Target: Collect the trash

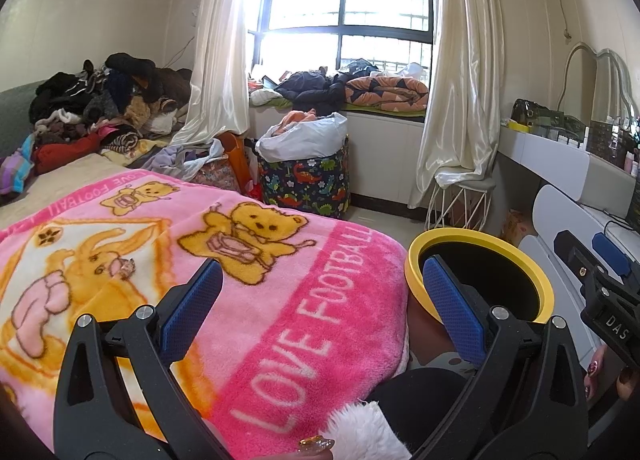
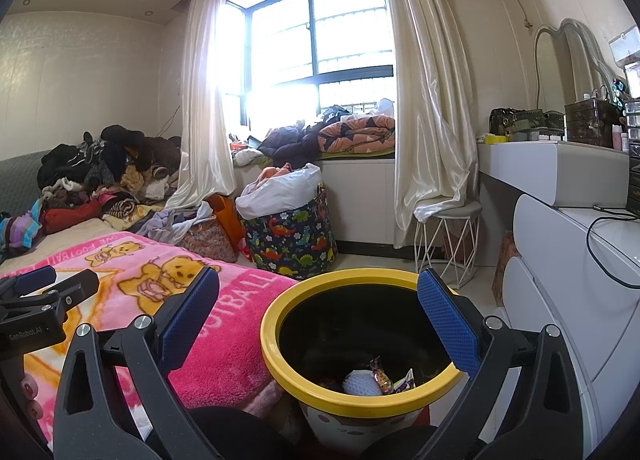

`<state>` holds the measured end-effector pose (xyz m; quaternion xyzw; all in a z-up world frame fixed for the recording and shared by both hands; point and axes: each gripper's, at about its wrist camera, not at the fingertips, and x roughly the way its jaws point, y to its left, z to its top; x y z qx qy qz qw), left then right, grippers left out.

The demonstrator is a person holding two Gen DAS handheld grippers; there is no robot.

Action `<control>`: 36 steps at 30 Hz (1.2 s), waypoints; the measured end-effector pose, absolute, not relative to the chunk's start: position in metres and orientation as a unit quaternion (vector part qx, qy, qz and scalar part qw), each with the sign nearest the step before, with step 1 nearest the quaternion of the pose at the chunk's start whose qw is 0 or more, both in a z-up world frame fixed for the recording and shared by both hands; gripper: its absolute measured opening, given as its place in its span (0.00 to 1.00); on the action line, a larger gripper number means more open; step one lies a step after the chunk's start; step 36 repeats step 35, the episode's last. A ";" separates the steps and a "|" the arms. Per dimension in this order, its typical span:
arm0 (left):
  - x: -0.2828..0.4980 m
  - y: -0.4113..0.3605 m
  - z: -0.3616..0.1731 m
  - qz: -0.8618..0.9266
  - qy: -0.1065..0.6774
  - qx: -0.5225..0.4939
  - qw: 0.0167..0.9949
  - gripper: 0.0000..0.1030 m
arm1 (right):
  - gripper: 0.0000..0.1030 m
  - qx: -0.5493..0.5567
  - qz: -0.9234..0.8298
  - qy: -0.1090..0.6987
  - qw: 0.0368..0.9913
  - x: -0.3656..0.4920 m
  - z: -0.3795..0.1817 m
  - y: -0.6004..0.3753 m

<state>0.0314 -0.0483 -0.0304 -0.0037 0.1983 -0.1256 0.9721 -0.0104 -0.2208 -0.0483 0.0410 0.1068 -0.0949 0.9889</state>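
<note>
Left wrist view looks across a fluffy pink blanket printed with yellow bears (image 1: pixel 224 284), where a small crumpled wrapper (image 1: pixel 127 267) lies on the orange rabbit print, well ahead of the left gripper (image 1: pixel 324 292). Its blue-padded jaws stand wide apart with nothing between them, the left pad over the blanket and the right pad in front of the round yellow-rimmed black bin (image 1: pixel 480 248). From this side only the bin's rim and dark inside show; its contents are hidden. The right gripper (image 1: pixel 600 264) appears at the far right edge, too cropped to judge from here.

Right wrist view shows what the other cannot: down inside the bin (image 2: pixel 280 356) lie a white netted ball-like item (image 2: pixel 362 383) and a couple of printed snack wrappers (image 2: pixel 382 374). The right gripper (image 2: pixel 318 300) hangs over the bin with jaws spread wide and holding nothing, its right pad over the rim. The wrapper on the blanket (image 2: pixel 224 344) is not visible here. Behind, both views share a dinosaur-print fabric basket with a white liner (image 2: pixel 292 236), cream satin curtains (image 2: pixel 432 100) and a white dressing table (image 2: pixel 560 164).
</note>
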 end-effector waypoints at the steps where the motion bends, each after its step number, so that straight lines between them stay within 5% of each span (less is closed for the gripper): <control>1: 0.032 -0.049 -0.031 -0.125 0.197 -0.004 0.972 0.90 | 0.94 0.041 -0.095 0.107 0.989 -0.010 -0.048 -0.221; 21: 0.035 0.003 -0.019 -0.047 0.211 -0.035 0.976 0.90 | 0.94 0.043 -0.028 0.107 0.993 0.005 -0.014 -0.193; 29: 0.010 0.168 -0.041 0.171 0.267 -0.100 0.943 0.90 | 0.94 -0.006 0.272 0.161 0.949 0.063 0.016 -0.011; 36: -0.039 0.320 -0.091 0.405 0.310 -0.135 0.850 0.90 | 0.94 -0.053 0.462 0.343 0.816 0.094 -0.050 0.195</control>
